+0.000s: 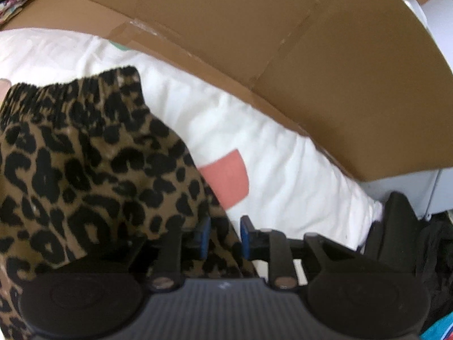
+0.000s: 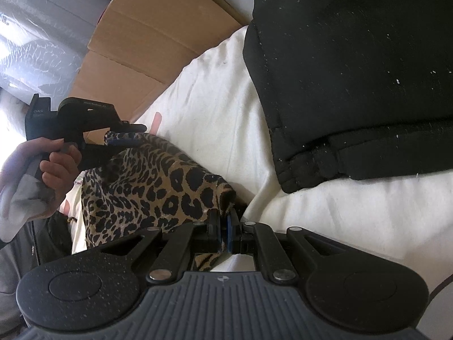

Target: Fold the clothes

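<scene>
Two grippers on one leopard-print garment point(image 1: 85, 170), which lies bunched on a white sheet point(image 1: 269, 155) with a pink patch point(image 1: 226, 175) printed on it. Looks like a bed, so calling it that.

Left gripper point(image 1: 225, 235): fingers apart, blue pads point(image 1: 244, 236) clearly separated, with a fold of the leopard fabric running down between them. Can't tell whether the pads actually press on the cloth. Elastic waistband point(image 1: 70, 90) of the garment puckered up at the far end in this view, toward the cardboard point(image 1: 283, 42) along the bed's far edge.

Right gripper point(image 2: 223, 226): fingers together, clamped on a corner of the same leopard fabric, with a bit of the print poking out below the pads. From this camera, left gripper point(image 2: 128, 137) over at the opposite end of the garment, held in a person's hand point(image 2: 48, 170), grey sleeve just showing at the wrist.

Black garment point(image 2: 354, 70), flecked with white lint, lying flat on the sheet toward the bed's far right, well apart from the leopard piece. Cardboard box flaps point(image 2: 147, 36) just beyond the bed's edge, with crinkly clear plastic point(image 2: 36, 42) further left.

Kinda blurry on the left camera, so no finer detail there.
</scene>
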`<state>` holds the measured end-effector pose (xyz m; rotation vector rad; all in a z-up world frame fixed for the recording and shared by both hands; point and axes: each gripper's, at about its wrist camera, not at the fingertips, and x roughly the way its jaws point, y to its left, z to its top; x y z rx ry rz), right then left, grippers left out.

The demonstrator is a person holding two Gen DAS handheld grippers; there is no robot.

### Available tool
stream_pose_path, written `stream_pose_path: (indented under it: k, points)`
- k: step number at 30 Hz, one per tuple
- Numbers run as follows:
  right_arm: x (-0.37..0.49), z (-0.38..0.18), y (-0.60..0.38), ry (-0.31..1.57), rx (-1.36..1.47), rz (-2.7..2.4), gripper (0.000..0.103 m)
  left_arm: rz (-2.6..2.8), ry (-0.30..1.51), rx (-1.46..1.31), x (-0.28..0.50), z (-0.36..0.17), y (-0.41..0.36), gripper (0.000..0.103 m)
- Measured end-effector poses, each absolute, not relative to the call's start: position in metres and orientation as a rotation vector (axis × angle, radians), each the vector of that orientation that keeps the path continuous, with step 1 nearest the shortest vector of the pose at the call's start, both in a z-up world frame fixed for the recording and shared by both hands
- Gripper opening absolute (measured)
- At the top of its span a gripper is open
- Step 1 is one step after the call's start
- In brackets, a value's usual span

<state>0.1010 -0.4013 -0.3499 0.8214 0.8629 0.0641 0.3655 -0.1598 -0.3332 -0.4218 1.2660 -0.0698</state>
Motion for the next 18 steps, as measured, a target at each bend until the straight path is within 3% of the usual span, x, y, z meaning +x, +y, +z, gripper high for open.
stream_pose_path:
  k: [11,18]
  points:
    - [0.104,-0.351,-0.4,0.869,0.82,0.062,0.002,-0.007,1.332,-0.439,0.36,-0.352,-0.172,0.025]
    - [0.104,-0.349,-0.399,0.869,0.819,0.062,0.002,0.014,1.326,-0.422,0.356,-0.355,-0.171,0.0]
